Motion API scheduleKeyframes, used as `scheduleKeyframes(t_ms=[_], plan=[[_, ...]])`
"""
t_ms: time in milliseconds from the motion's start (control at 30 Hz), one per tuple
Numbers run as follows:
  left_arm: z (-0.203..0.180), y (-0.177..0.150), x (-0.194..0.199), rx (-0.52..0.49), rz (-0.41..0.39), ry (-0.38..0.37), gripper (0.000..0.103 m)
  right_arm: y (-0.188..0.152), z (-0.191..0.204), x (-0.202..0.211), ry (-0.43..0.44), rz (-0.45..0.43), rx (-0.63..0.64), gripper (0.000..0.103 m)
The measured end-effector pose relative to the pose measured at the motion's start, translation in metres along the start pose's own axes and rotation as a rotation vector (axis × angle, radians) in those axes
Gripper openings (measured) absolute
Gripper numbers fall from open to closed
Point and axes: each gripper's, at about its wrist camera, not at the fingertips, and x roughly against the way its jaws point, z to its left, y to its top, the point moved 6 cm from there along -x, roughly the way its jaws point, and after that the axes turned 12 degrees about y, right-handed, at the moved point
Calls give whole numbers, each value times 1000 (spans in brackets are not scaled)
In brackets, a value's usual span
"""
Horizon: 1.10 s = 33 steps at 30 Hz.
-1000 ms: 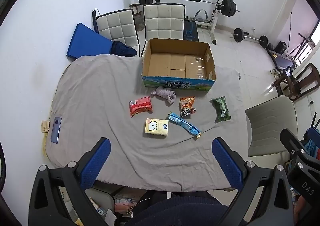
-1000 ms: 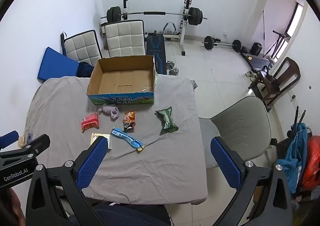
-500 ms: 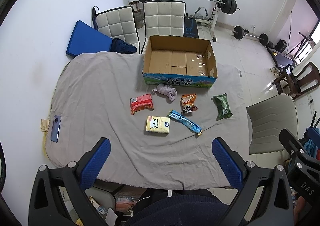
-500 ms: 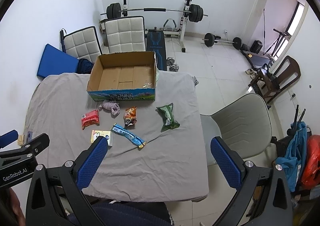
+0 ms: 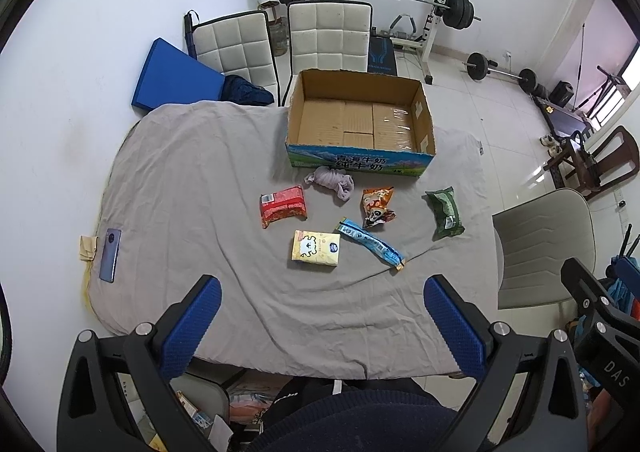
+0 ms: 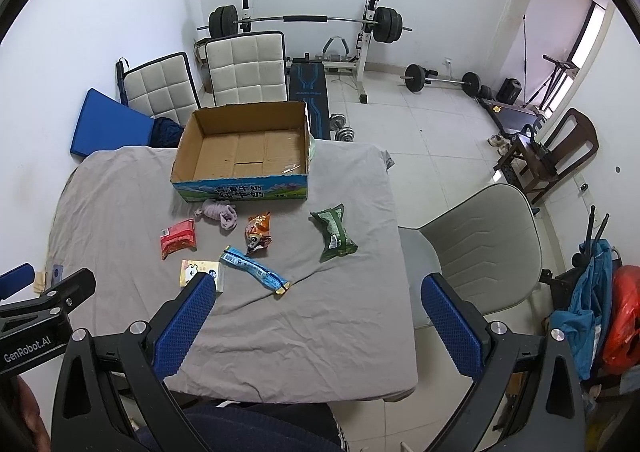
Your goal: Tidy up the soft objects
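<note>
An empty cardboard box (image 5: 360,124) (image 6: 244,148) stands at the far side of the grey-clothed table (image 5: 192,180). In front of it lie a lilac cloth bundle (image 5: 332,182) (image 6: 220,212), a red packet (image 5: 282,206) (image 6: 178,238), an orange snack bag (image 5: 376,206) (image 6: 258,232), a green bag (image 5: 446,212) (image 6: 334,232), a blue wrapper (image 5: 370,242) (image 6: 256,272) and a yellow tissue pack (image 5: 316,247) (image 6: 196,272). My left gripper (image 5: 324,326) and right gripper (image 6: 316,326) are both open and empty, held high above the table's near edge.
A phone (image 5: 110,254) lies at the table's left edge. Two white chairs (image 5: 328,36) and a blue mat (image 5: 172,76) stand behind the table, a grey chair (image 6: 480,244) at its right. Weight equipment (image 6: 304,20) fills the back of the room.
Both views have shifted slightly, so the table and objects sit a little lower and closer in frame. Nothing on the table has moved. Both grippers stay open.
</note>
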Motion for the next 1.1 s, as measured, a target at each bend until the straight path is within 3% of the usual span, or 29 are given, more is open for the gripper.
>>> scheduleKeyframes(t_ms=[1100], plan=[[1,-5,1,11,3,2,103,-3,-5,6,-2,-6,0,103]])
